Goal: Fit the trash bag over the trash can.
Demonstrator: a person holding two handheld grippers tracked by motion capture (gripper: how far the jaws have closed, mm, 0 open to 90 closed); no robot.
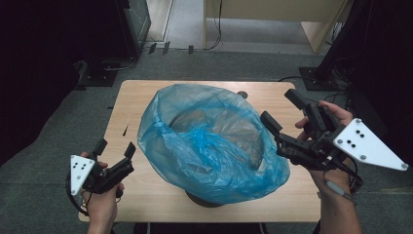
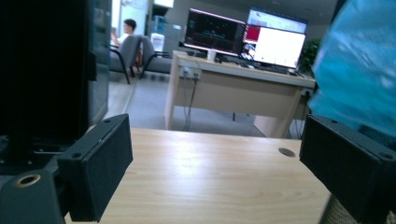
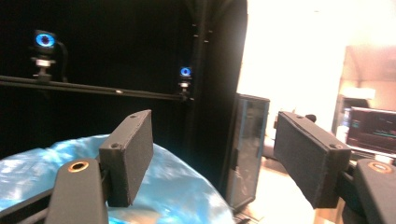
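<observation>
Bag (image 1: 214, 146): blue, over bin, on table (image 1: 146, 97) | left hand-held gripper (image 1: 115, 147): spread, empty | right hand-held gripper (image 1: 282, 109): spread, empty

Left gripper (image 1: 116, 147) low at the near left, jaws apart, right gripper (image 1: 282, 109) raised at the right, jaws spread wide

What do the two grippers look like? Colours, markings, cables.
Both are black with two flat rectangular pads. The left gripper carries a small white three-cornered plate with dark dots and a black cable. The right gripper has a larger such plate and a grey-ended cable. Forearms are bare.
</observation>
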